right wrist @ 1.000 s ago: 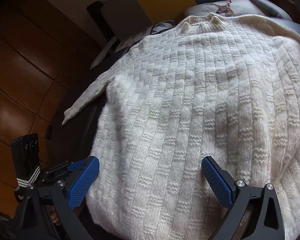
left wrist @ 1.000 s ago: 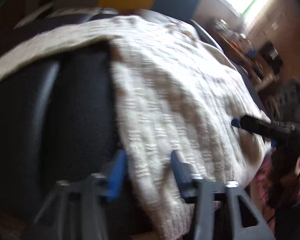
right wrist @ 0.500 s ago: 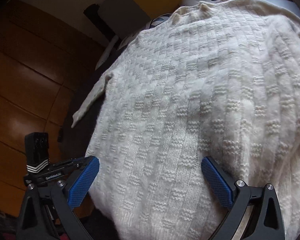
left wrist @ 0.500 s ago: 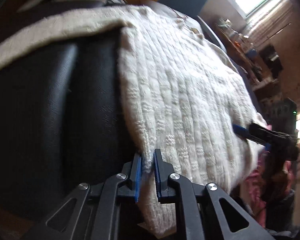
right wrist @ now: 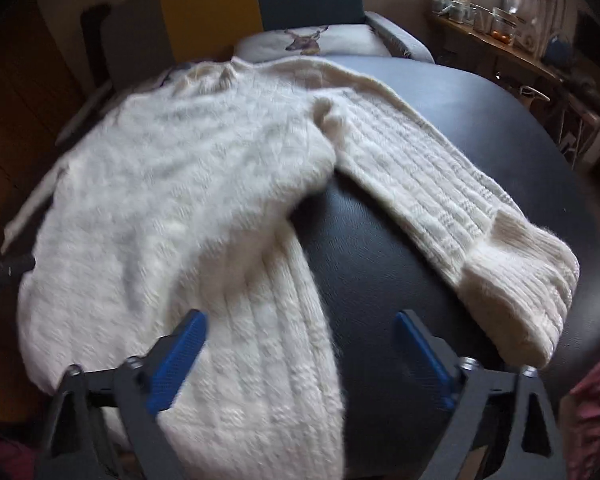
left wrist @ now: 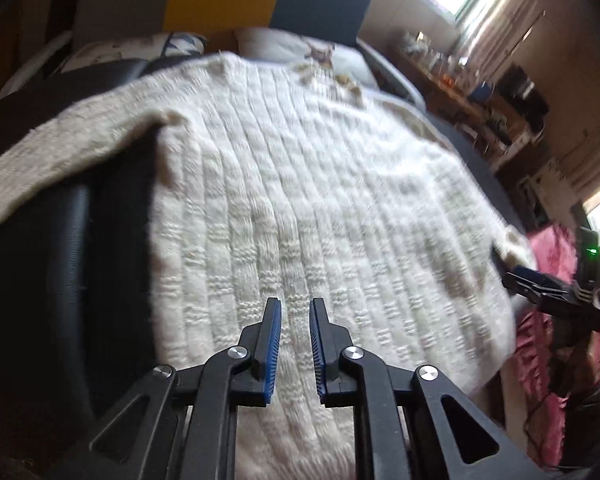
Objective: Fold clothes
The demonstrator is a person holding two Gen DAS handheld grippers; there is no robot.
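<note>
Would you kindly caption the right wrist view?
Open right tongs hover over a cream knit sweater spread on a dark table.

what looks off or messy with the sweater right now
Nothing is damaged or spilled. The cream sweater lies spread on the dark surface, but its hem droops over the near edge, and one sleeve angles out to the side, unfolded.
</note>
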